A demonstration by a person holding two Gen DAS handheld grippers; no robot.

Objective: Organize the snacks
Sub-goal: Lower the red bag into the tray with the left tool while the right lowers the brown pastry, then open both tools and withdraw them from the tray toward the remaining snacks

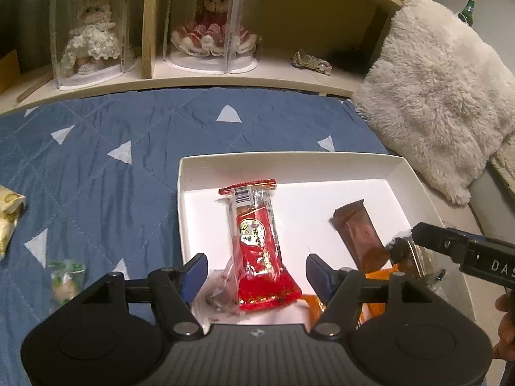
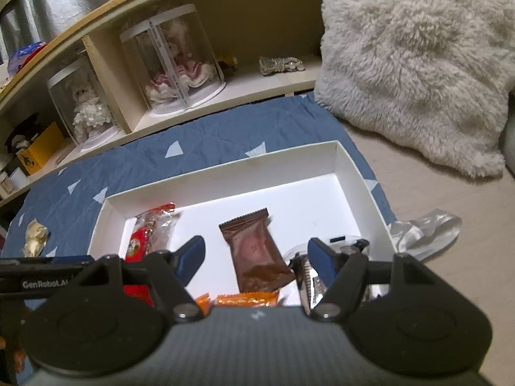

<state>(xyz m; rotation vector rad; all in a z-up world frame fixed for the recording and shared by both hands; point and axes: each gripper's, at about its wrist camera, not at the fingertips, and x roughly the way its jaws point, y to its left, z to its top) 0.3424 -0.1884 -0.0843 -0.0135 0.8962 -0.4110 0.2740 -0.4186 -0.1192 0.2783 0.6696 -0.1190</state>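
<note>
Snacks mostly sit inside the white box point(image 1: 399, 173), mid-frame on the blue quilt point(image 1: 128, 128). Left to right in the left wrist view: yellow-white packet point(image 1: 8, 215) at the left edge and a green-white candy point(image 1: 66, 276) lower left lie loose on the quilt, so those look left to do. Left gripper point(image 1: 254, 273) hovers over the box's near-left part, fingers wide, holding nothing; the red packet point(image 1: 257, 247) lies between them in view. Then the brown packet point(image 1: 359, 234), orange wrappers point(image 2: 244, 299) at the near wall, and a clear-wrapped dark snack point(image 1: 405, 254) at the right gripper point(image 2: 254, 257); its fingers spread wide, empty. Looks over half done. The box's far half is bare, room to place more. A fluffy cushion point(image 1: 434, 80) crowds the right side; a shelf with cased dolls point(image 1: 212, 22) bounds the top.
</note>
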